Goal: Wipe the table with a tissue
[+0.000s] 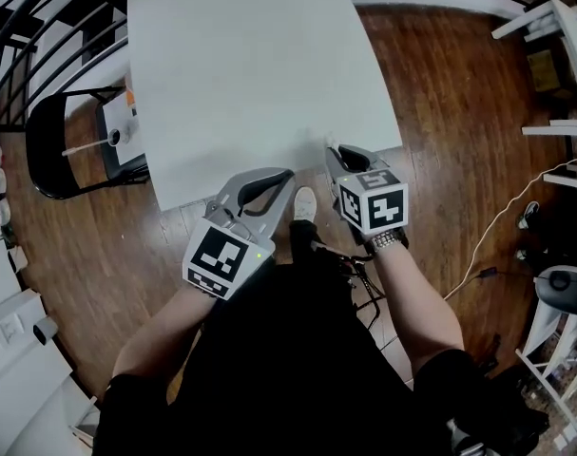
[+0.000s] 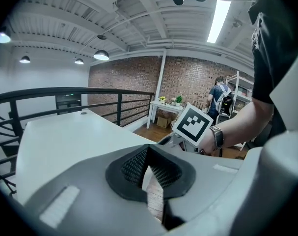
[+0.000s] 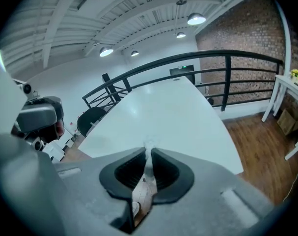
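R gripper (image 3: 149,154) is clenched on the tissue (image 3: 149,162). A thin white strip is pinched between its pads, w/ a small tuft poking out past the tips. L gripper (image 2: 148,151) is closed at the tips w/ nothing in it; only floor and the surface edge show through the gap behind the pads. In head view both sit at the near edge of the surface (image 1: 250,65): R gripper (image 1: 334,150) has its tip right over the edge, close to the near right corner, and L gripper (image 1: 283,177) is just beside it, hanging at or just off the edge. So the tissue is at the near right corner, not yet clearly pressed flat; can't tell if it touches. What the next move turns on: nearly all the bare surface lies ahead and to the left of R gripper, its long axis running away from the person. R is the hand to do it, prob. lowering the tissue onto the top, then sweeping fwd and leftward.
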{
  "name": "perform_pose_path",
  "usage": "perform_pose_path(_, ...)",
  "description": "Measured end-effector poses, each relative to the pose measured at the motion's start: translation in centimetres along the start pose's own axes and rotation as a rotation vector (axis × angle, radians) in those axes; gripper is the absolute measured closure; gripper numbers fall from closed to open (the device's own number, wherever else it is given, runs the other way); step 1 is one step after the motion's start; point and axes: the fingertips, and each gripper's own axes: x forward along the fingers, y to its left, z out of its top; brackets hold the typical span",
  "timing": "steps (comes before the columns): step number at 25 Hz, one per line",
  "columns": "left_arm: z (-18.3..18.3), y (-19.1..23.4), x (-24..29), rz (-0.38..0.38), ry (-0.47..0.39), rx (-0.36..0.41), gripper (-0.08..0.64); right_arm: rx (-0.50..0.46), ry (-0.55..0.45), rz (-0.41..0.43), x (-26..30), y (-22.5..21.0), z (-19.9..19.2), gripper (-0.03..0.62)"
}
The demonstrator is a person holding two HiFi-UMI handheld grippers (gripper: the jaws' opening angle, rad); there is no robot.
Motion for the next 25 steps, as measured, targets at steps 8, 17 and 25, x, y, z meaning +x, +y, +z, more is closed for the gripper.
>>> perform_pose_path(8,0.3,-2.3,-5.0,-0.032,-0.068,0.061,0.545,0.001,-0.082,-0.07,-4.8,3.9,-0.9,0.572)
perform_pose_path(17,0.3,-3.8,-10.7,-0.076,-0.156,0.113,0.545,-0.004,-0.167,-0.174,-10.4,8.7,-2.8,0.572)
perform_pose_path(25,-0.5,-5.3,-14.9,-0.136,-0.192,0.118,0.545,0.016,-0.231,-0.246,-14.7,12.9,-5.5,0.572)
